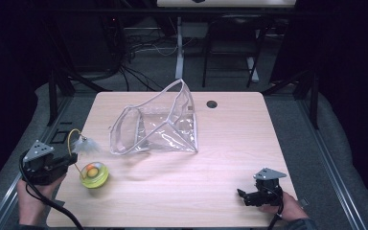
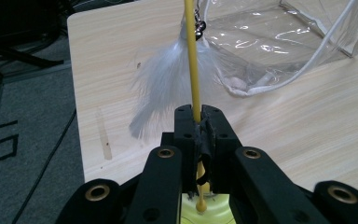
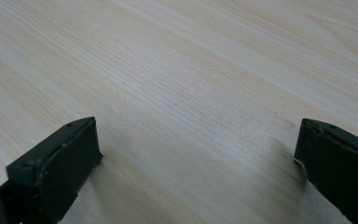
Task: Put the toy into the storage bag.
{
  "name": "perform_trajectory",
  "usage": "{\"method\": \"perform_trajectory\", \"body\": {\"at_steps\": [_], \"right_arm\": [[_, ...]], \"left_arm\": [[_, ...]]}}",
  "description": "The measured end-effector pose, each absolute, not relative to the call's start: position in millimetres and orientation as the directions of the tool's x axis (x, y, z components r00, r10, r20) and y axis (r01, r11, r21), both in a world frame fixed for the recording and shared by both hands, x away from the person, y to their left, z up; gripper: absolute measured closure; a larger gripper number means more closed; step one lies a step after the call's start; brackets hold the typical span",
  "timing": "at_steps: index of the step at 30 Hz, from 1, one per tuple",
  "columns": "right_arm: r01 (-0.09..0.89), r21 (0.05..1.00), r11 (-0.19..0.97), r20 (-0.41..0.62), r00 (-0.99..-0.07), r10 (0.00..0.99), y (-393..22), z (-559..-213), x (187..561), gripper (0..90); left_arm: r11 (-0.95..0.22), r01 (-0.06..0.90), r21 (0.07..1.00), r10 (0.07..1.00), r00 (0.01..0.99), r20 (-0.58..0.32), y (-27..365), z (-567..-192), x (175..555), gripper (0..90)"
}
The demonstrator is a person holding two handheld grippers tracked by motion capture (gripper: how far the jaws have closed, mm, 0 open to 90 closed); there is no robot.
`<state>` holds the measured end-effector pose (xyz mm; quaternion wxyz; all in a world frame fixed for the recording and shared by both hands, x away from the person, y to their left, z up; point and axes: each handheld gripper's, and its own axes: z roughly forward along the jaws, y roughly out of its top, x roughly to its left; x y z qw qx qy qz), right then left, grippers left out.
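Left tool clamps the yellow wand of a feather toy, bench's 8 o'clock. Right tool gapes empty, 4 o'clock. Clear pouch looks unfilled; loading probably remains.

The high view looks forward and down over the whole table. The left gripper view rides low at the near left edge, sharing the clear bag. The right gripper view skims bare wood.
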<state>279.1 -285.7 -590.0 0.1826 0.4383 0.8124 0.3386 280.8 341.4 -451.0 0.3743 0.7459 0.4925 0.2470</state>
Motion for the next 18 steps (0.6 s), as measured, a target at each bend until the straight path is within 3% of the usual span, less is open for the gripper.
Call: {"method": "perform_trajectory", "body": {"at_steps": [18], "right_arm": [[0.588, 0.71, 0.387, 0.0, -0.549, 0.836, -285.7, -590.0, 279.0, 0.0]], "left_arm": [[-0.249, 0.549, 0.798, 0.91, 0.415, -0.001, 332.7, -447.6, 283.0, 87.5]]}}
